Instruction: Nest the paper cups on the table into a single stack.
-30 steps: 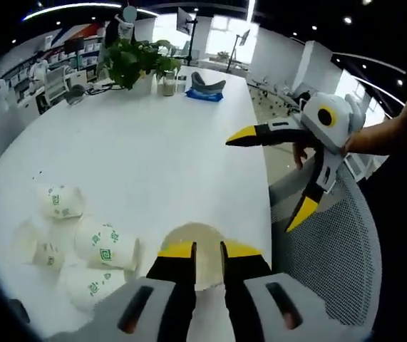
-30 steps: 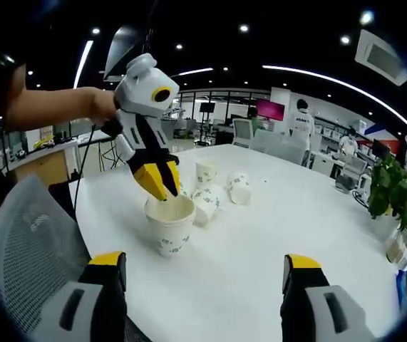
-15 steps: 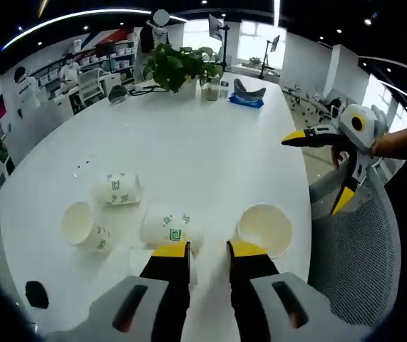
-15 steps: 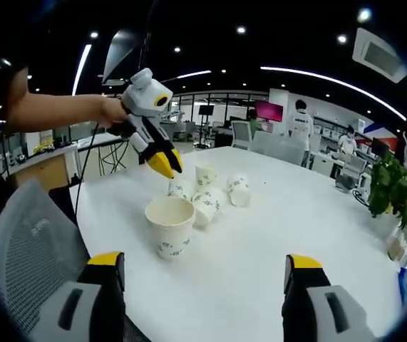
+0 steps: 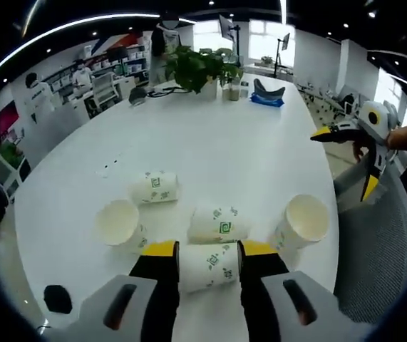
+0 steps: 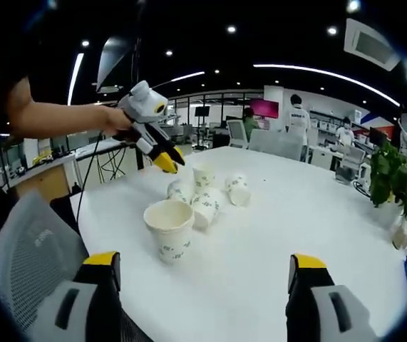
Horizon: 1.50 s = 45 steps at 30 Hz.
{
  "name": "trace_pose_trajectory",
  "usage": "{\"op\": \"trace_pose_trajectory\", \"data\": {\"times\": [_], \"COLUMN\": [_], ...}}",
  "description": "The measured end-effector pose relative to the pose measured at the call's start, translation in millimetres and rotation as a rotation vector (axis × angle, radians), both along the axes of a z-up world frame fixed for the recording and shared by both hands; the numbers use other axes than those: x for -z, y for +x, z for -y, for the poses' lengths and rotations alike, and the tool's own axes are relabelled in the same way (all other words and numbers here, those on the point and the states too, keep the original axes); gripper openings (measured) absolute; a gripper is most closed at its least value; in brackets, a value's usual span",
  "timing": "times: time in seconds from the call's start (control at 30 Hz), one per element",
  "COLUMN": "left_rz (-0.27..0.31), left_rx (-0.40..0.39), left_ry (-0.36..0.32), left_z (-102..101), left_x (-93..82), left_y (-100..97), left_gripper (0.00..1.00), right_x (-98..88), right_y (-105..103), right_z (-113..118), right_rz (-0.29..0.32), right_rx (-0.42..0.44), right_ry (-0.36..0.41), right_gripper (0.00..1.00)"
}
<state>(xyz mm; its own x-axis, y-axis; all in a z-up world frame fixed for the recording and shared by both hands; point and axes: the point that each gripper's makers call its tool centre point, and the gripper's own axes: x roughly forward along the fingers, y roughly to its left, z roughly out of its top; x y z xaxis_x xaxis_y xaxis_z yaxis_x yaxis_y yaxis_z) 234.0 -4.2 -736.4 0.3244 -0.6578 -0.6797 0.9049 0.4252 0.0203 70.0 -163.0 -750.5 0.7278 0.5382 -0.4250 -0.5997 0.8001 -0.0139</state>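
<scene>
With the upright cup (image 5: pixel 304 223) standing near the table (image 5: pixel 217 153) edge, the left gripper (image 5: pixel 202 249), empty and part open, hung over a toppled cup (image 5: pixel 204 265) and needed to straddle its wall squarely, while the right gripper (image 6: pixel 202 260) waited wide open, empty.

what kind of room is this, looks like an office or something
Most likely an open-plan office or lab: a large white table with a mesh office chair beside it, desks with monitors behind, and a potted plant.
</scene>
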Motion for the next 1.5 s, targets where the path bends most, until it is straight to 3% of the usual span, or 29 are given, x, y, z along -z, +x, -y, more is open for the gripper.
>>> {"op": "trace_pose_trajectory", "data": {"times": [0.23,0.37,0.53,0.9,1.1,1.23,1.37,1.5], "left_rz": [0.035,0.047,0.066,0.052,0.019,0.007,0.001,-0.009], "left_rx": [-0.02,-0.027,-0.037,-0.067,-0.07,-0.076,-0.08,-0.087], "left_ry": [-0.007,-0.007,-0.013,-0.027,-0.015,0.004,0.028,0.037], "left_z": [-6.1,-4.5,-2.0,-4.9,2.2,-1.4,8.9,3.9], "left_x": [4.5,4.1,6.5,20.8,29.8,40.9,35.1,48.2], "left_y": [28.0,34.4,52.7,85.4,89.8,103.6,88.4,102.8], "left_gripper": [0.36,0.36,0.33,0.26,0.22,0.2,0.18,0.15], "right_x": [0.6,1.6,2.4,5.1,6.9,7.1,6.2,6.2], "right_y": [1.0,1.0,1.6,2.5,2.0,3.0,3.5,3.4], "right_z": [2.5,3.2,4.3,6.5,6.2,8.0,8.8,9.1], "right_rz": [-0.01,-0.009,-0.01,-0.015,-0.022,-0.022,-0.021,-0.023], "right_rx": [0.016,0.016,0.02,0.026,0.024,0.032,0.039,0.042], "right_ry": [0.005,-0.005,-0.01,-0.022,-0.028,-0.026,-0.024,-0.025], "right_gripper": [1.0,1.0,1.0,0.99,0.99,0.99,0.98,0.98]}}
